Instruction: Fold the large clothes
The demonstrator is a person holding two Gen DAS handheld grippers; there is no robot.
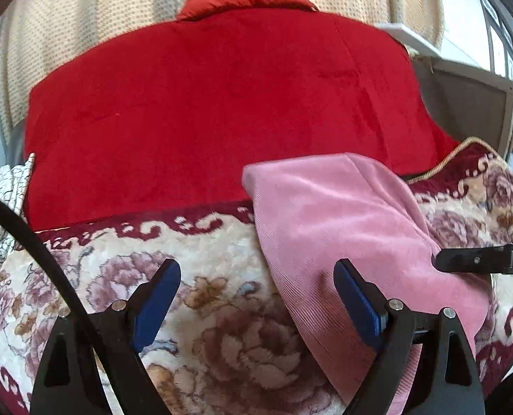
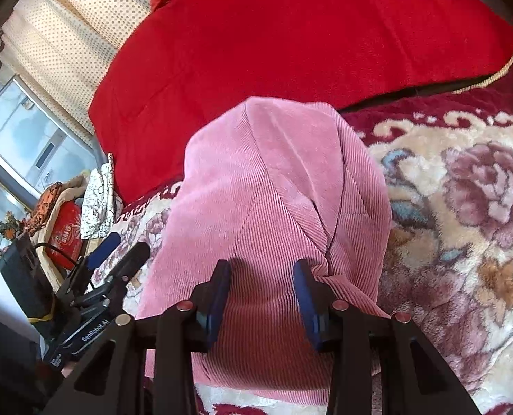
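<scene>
A pink corduroy garment [image 1: 342,214] [image 2: 273,173] lies folded in layers on a floral plush blanket [image 1: 204,311] [image 2: 464,207]. My right gripper [image 2: 263,268] sits on its near end, jaws partly closed. Pink fabric fills the gap and bunches in creases against the right pad, so it looks shut on the garment. From the left wrist camera, that gripper [image 1: 464,261] comes in from the right edge, its tip touching the pink cloth. My left gripper [image 1: 258,269] [image 2: 121,252] hangs wide open beside the garment's left edge, nothing between its blue pads.
A big red quilted cover [image 1: 221,103] [image 2: 291,34] lies behind the garment, with a cream dotted curtain [image 1: 66,34] beyond. A white crackle-patterned cloth [image 2: 97,200] and a red tin [image 2: 64,238] sit off the blanket's left side. A grey cabinet [image 1: 464,97] stands at the right.
</scene>
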